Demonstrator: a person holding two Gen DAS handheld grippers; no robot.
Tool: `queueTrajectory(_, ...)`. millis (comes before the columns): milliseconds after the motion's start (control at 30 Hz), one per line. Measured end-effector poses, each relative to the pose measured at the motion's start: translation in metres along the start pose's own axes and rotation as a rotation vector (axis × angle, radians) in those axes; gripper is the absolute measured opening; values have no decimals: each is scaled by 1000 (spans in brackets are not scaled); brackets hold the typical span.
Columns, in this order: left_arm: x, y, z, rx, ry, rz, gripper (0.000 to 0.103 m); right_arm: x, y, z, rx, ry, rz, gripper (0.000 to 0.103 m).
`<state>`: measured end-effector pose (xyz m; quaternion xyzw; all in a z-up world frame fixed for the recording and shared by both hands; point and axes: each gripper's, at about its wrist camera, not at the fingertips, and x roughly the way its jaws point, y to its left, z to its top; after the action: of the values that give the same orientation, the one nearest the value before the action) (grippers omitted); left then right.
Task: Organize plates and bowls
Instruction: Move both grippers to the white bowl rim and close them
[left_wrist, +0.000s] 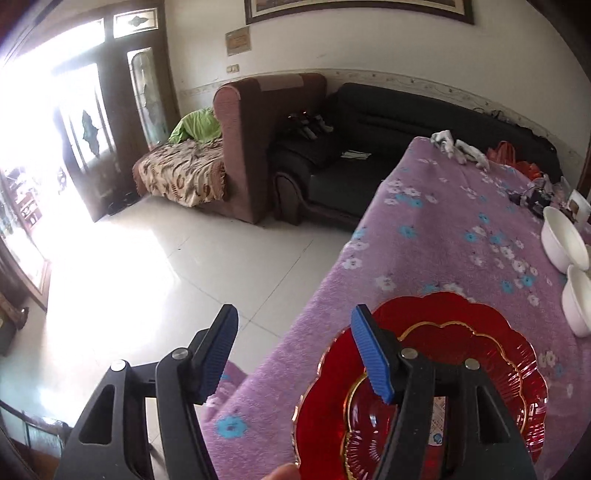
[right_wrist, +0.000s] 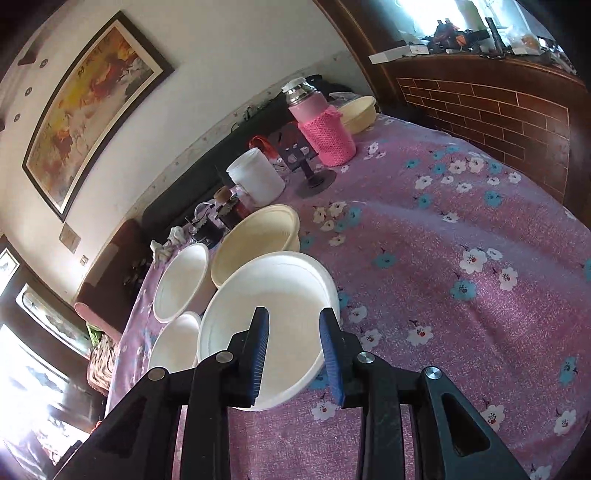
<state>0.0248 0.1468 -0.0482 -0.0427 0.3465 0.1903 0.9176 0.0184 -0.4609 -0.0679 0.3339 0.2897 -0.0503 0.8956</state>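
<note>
In the left wrist view a stack of red scalloped plates (left_wrist: 476, 332) with gold rims lies at the near edge of the purple floral tablecloth (left_wrist: 436, 229). My left gripper (left_wrist: 295, 354) is open and empty, its right finger over the plates' left rim, its left finger past the table edge. Two white bowls (left_wrist: 565, 243) stand at the right. In the right wrist view my right gripper (right_wrist: 295, 354) is open, its fingers astride the near rim of a large white bowl (right_wrist: 269, 295). Two smaller white bowls (right_wrist: 181, 280) and a cream bowl (right_wrist: 255, 240) stand beside it.
A white tub (right_wrist: 255, 177), a pink-sleeved flask (right_wrist: 321, 125), another cream bowl (right_wrist: 358, 110) and small clutter stand along the table's far side. A brown armchair (left_wrist: 240, 147) and black sofa (left_wrist: 369, 147) stand beyond the table; tiled floor (left_wrist: 147, 277) lies to the left.
</note>
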Motion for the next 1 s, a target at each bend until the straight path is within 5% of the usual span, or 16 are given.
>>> queueTrajectory(200,3,-41,5,51,-9,-50,63,-4,-8,4,9,-9,-12,31)
queueTrajectory(333,-31,-63,13,82,-63,-79,64,-7,-9,6,9,-5,17,31)
queueTrajectory(467,-66,-110,20,151,-40,-288,85,0,12,1,1,75,154,31)
queueTrajectory(633,-73,-182,37,123,105,-513,87,28,59,-6,5,226,375,31)
queueTrajectory(833,-50,-249,56,53,193,-502,92,56,96,-7,52,373,494,31)
queueTrajectory(1000,-6,-272,60,17,312,-495,92,64,98,-30,86,400,428,31)
